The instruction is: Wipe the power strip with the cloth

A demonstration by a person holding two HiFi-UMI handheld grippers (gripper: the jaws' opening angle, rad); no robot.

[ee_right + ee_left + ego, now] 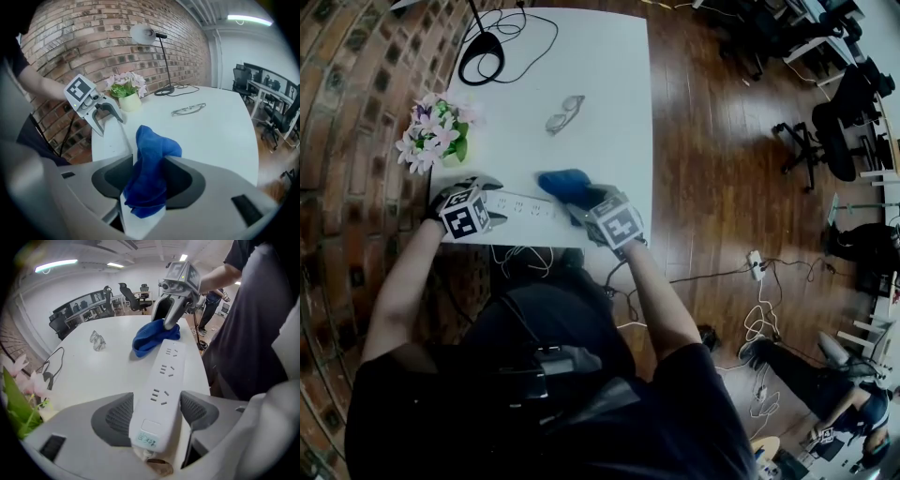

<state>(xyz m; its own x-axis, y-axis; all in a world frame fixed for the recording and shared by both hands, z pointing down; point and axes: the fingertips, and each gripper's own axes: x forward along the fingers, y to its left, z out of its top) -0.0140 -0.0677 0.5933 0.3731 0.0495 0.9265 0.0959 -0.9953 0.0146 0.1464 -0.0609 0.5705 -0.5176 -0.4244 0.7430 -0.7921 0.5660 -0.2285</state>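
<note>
A white power strip (520, 205) lies along the front edge of the white table (600, 84). My left gripper (497, 202) points steeply down over the strip's left end. In the left gripper view the jaws (157, 411) stand wide apart either side of the strip (164, 380), and a thin gap shows at the right pad. A blue cloth (564, 184) lies bunched on the strip's right end. My right gripper (147, 180) has the cloth (150, 173) between its jaws. The left pad stands off the cloth, which hangs loose onto the strip (117, 140).
A pot of pink flowers (436, 136) stands at the table's left edge, close behind my left gripper. Clear safety glasses (564, 114) lie mid-table. A lamp base with a black cable (481, 56) is at the far end. Office chairs (834, 122) stand on the wood floor to the right.
</note>
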